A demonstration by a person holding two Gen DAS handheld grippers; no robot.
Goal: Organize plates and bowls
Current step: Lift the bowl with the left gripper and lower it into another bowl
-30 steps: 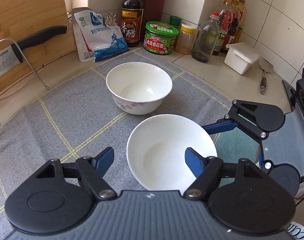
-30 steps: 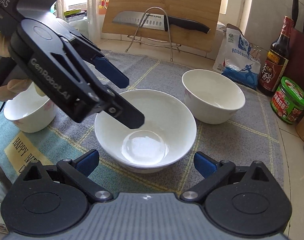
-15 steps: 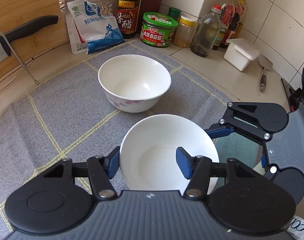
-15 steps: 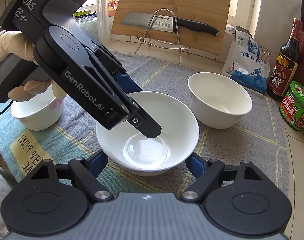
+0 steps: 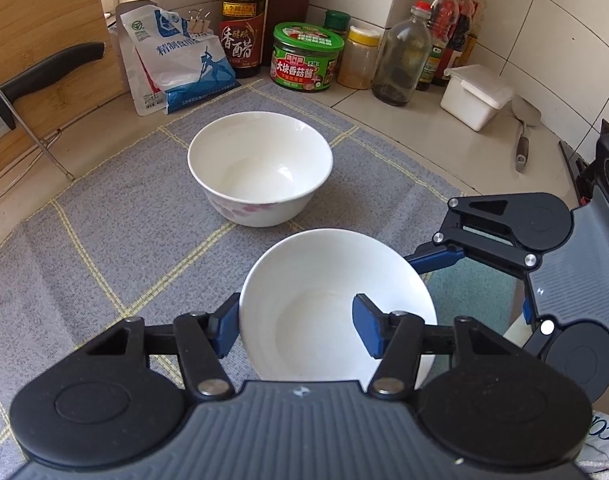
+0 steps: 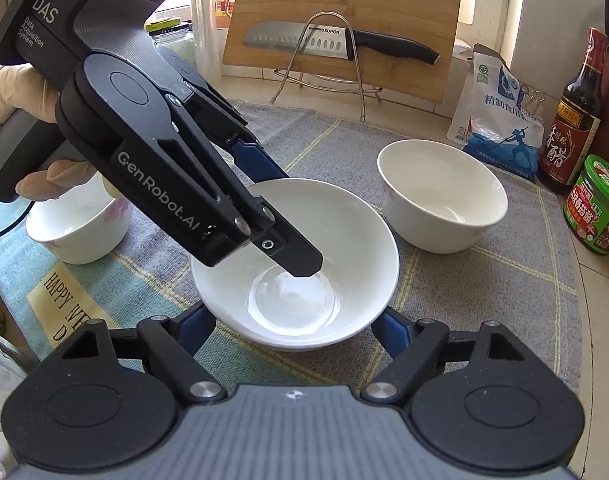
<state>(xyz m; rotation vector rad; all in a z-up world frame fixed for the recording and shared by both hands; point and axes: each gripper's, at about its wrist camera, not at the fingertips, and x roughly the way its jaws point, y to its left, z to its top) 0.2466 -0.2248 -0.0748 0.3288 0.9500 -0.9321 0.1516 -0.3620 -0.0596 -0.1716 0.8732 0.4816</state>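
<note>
Left gripper (image 5: 296, 326) pinching the wide bowl's (image 5: 336, 304) rim, slip and tilt risk.

Jaws are straddling the bowl's near-left wall, one finger outside and one inside, closing on it; contact looks thin, so I'm judging that lifting now could let the glazed rim slide or rotate out. Right gripper (image 6: 292, 326) is sitting at the near edge with jaws spread wide either side of the bowl, not gripping. Bowl is resting mid-mat (image 5: 116, 216); the deep bowl (image 5: 260, 168) is sitting just beyond, another bowl (image 6: 76, 224) at far left. A swing could clip either.
</note>
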